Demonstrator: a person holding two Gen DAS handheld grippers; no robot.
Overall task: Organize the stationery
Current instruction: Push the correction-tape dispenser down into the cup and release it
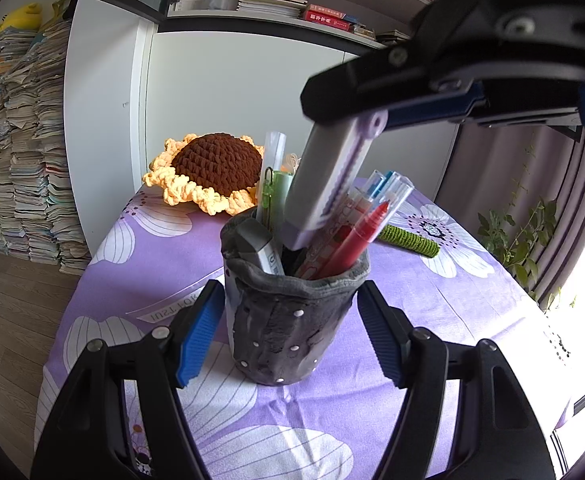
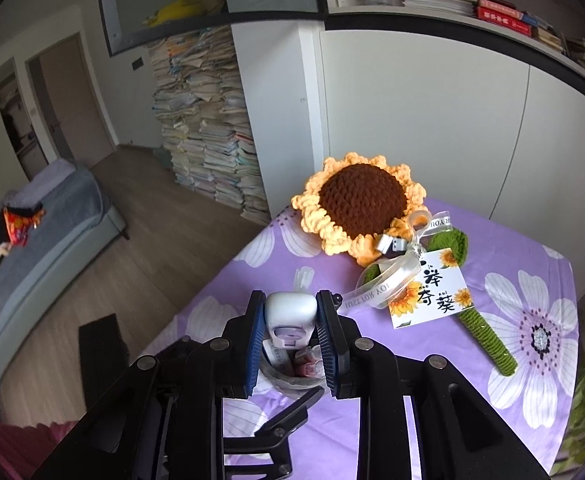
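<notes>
Correction-tape dispenser [image 1: 324, 184] — pinched at its top between the right gripper's [image 2: 290, 336] pads, lower end inside the grey pen pouch [image 1: 292, 320] clamped by the left gripper [image 1: 292, 332] — insertion step; next, presumably, lower, then release among the pens [image 1: 356, 236].

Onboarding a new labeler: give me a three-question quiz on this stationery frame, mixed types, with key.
1. True or false: the left gripper is shut on the grey pen pouch.
2. What does the right gripper hold? A) red marker B) white and lilac utility knife C) green paper clip
3. Fill in: behind the pouch on the purple floral tablecloth lies a crochet ____.

Key: 1 true; 2 B, the white and lilac utility knife, its lower end in the pouch mouth; 3 sunflower.
</notes>
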